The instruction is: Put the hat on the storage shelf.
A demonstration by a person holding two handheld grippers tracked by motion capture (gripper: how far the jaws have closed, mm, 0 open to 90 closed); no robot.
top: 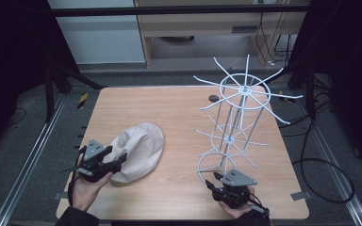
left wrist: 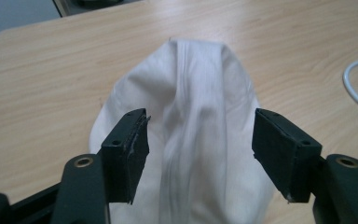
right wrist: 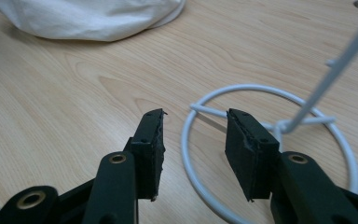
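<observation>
The right gripper (right wrist: 193, 140), spread, straddles the rim of the white wire rack (top: 238, 108) at its round base ring on the pale wood-grain tabletop (top: 179, 113). The rack stands upright, thin spokes fanning from its top hoop. The left gripper (left wrist: 200, 144), spread wide, frames a soft cream cloth cap (top: 139, 150), an oval mound at the tabletop's left-near part, its creased length running away from that gripper.

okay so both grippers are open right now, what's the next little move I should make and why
Probably close the left gripper on the white hat. Its jaws stand open on either side of the hat's raised centre fold, so a pinch there looks ready. The right gripper is also open, straddling the base ring of the white wire rack, perhaps to steady it.
</observation>
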